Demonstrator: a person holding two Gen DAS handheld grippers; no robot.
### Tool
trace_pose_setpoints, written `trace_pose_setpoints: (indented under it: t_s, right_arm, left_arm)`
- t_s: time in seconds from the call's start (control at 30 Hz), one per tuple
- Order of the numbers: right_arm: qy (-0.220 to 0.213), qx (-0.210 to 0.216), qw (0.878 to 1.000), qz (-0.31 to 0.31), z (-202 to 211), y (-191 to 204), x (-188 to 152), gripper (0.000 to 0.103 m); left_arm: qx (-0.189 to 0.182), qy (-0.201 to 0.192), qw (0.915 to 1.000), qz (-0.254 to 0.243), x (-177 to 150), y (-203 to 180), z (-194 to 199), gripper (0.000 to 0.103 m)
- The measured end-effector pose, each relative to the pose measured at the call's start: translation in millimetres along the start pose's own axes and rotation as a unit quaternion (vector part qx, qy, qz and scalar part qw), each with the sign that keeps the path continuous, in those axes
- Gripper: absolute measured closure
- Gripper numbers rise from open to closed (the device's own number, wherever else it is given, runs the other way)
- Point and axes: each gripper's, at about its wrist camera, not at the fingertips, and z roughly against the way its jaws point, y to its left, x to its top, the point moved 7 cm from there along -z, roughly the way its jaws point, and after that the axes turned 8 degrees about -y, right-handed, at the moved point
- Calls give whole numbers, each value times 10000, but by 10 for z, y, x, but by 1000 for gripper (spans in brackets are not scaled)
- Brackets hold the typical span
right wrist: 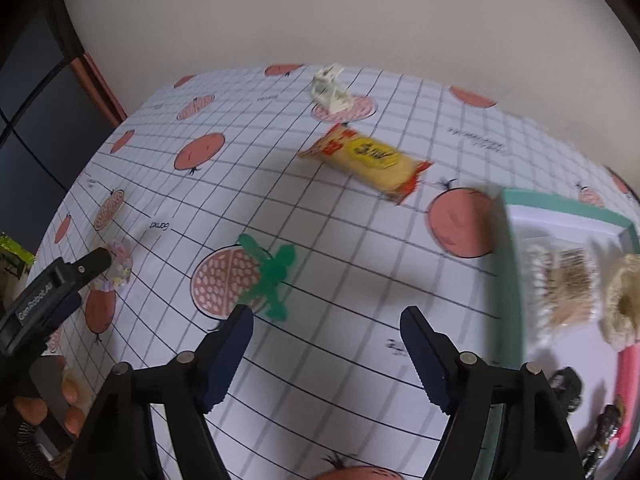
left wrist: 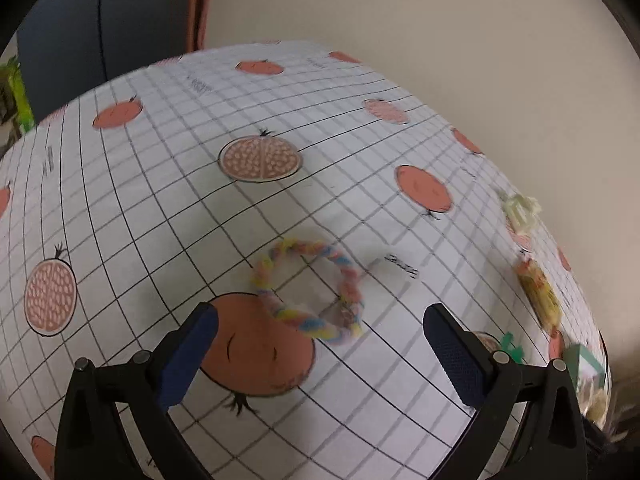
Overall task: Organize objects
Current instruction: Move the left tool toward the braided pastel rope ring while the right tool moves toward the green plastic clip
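Rope ring [left wrist: 310, 288] lies just ahead of gaping left tongs [left wrist: 320, 344].

The light is soft and even in both views, not too bright and not dark. No shiny glare shows on the white squared cloth [left wrist: 168, 184]. Shadows are pale and fuzzy; a grey one lies under the twisted rope ring [left wrist: 310, 290] in the left view.

Both pictures are round like a fishbowl. The straight lines on the cloth bend into curves, and the corners go black. The bench looks like a hill.

Many things look smeared. The rope ring is blurry. In the right view the green plastic piece [right wrist: 268, 280] and the teal tray [right wrist: 516, 280] are streaky. The snack packet [right wrist: 368, 160] is a bit sharper. The black jaws near each camera look clear.
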Motion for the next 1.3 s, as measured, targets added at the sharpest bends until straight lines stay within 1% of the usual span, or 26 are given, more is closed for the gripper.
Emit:
trace_pose_setpoints:
  t_s: [0.07, 0.13, 0.2, 0.3, 0.33, 0.5, 0.63, 0.67, 0.73, 0.8, 0.83, 0.87, 0.93, 1.0, 1.1, 1.13, 1.17, 1.3]
  right_arm:
    - [43, 78, 10000, 15, -58, 61, 13, 24]
    - [49, 115, 9999, 108, -113, 126, 23, 24]
    - [56, 59, 9997, 222, -179, 164, 26, 25]
    - [120, 22, 9995, 277, -288, 178, 3, 27]
    - [53, 5, 9994, 334, -289, 186, 11, 27]
    - [15, 2, 9993, 377, -318, 202, 40, 28]
    - [2, -98, 9987, 503, -336, 244, 40, 29]
    - [-21, -125, 9985, 531, -333, 253, 38, 31]
    - [-45, -235, 9978, 614, -345, 287, 29, 31]
    - [-92, -247, 9972, 698, -348, 336, 24, 38]
    - [-100, -247, 9970, 722, -347, 346, 23, 39]
    - [-105, -244, 9967, 769, -350, 355, 24, 40]
    - [-126, -194, 9966, 794, -347, 356, 24, 41]
    - [-167, -154, 9964, 820, -335, 331, 29, 50]
    - [-193, -150, 9964, 807, -315, 289, 34, 59]
    - [-203, -145, 9965, 798, -307, 276, 32, 64]
    - [-211, -119, 9966, 782, -300, 262, 30, 65]
    - [-203, -30, 9964, 819, -282, 248, 17, 67]
  left_arm:
    - [91, 12, 10000, -9, 19, 31, -70, 5]
    - [135, 47, 9999, 1, 27, 40, -124, 6]
    - [161, 28, 9999, -25, 34, 18, -169, 6]
    - [277, 42, 9993, -238, 31, -50, -218, 6]
    - [299, 30, 9991, -293, 33, -77, -226, 6]
    - [441, -12, 9979, -483, 10, -152, -252, 6]
    - [540, -9, 9967, -612, -8, -180, -277, 7]
    - [617, -7, 9957, -691, -14, -186, -281, 10]
    - [788, -8, 9931, -869, -32, -197, -288, 14]
    - [822, -15, 9923, -922, -41, -198, -285, 16]
    - [843, -20, 9921, -925, -42, -193, -280, 18]
    - [879, -35, 9917, -933, -39, -183, -272, 22]
    - [852, -42, 9918, -952, -22, -172, -265, 27]
    - [854, -60, 9918, -953, -2, -148, -254, 36]
    - [867, -57, 9917, -945, 7, -129, -241, 40]
    - [855, -66, 9917, -962, 7, -134, -240, 43]
    - [828, -91, 9916, -991, 9, -139, -229, 49]
    - [772, -120, 9918, -1016, 23, -123, -219, 59]
